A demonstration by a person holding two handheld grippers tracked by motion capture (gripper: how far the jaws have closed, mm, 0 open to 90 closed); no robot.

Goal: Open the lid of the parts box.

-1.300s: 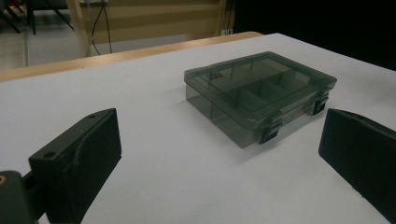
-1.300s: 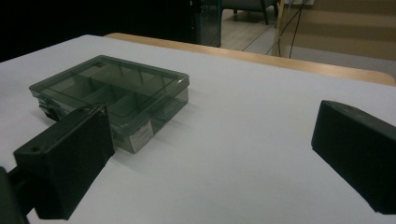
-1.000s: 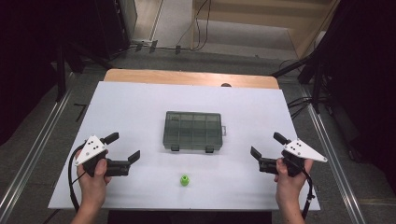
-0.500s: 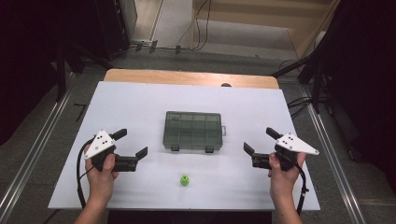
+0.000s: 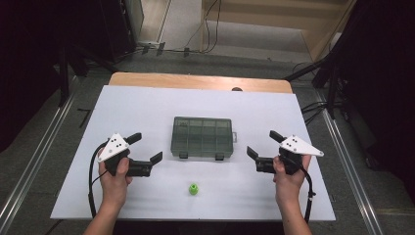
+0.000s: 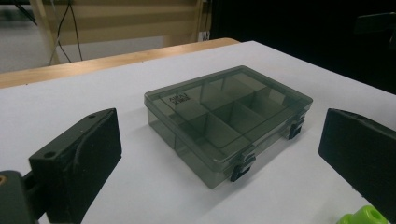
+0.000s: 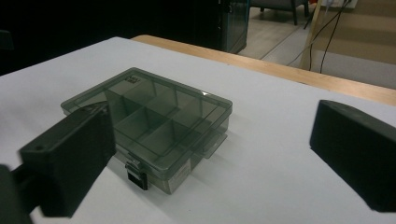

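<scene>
A smoky grey compartment box [image 5: 202, 137] lies with its lid down and two black latches facing me at the middle of the white table [image 5: 147, 110]. A small green piece [image 5: 194, 189] sits in front of it, nearer the front edge. My left gripper [image 5: 145, 148] is open to the left of the box and points at it, with nothing between its jaws. My right gripper [image 5: 263, 143] is open to the right of the box, its jaws having just been closing slightly on nothing. The left gripper [image 6: 223, 140] frames the box [image 6: 229, 116] and the green piece [image 6: 364, 216]. The right gripper [image 7: 212, 154] frames the box [image 7: 149, 121].
A wooden strip [image 5: 195, 81] runs along the table's far edge. Metal rails [image 5: 34, 161] flank the table on the floor, with cables [image 5: 210, 34] and dark stands behind. Bare white surface lies around the box on all sides.
Both hands have drawn inward toward the box: the left gripper moved right, the right gripper moved left. The box and the green piece have not moved.
</scene>
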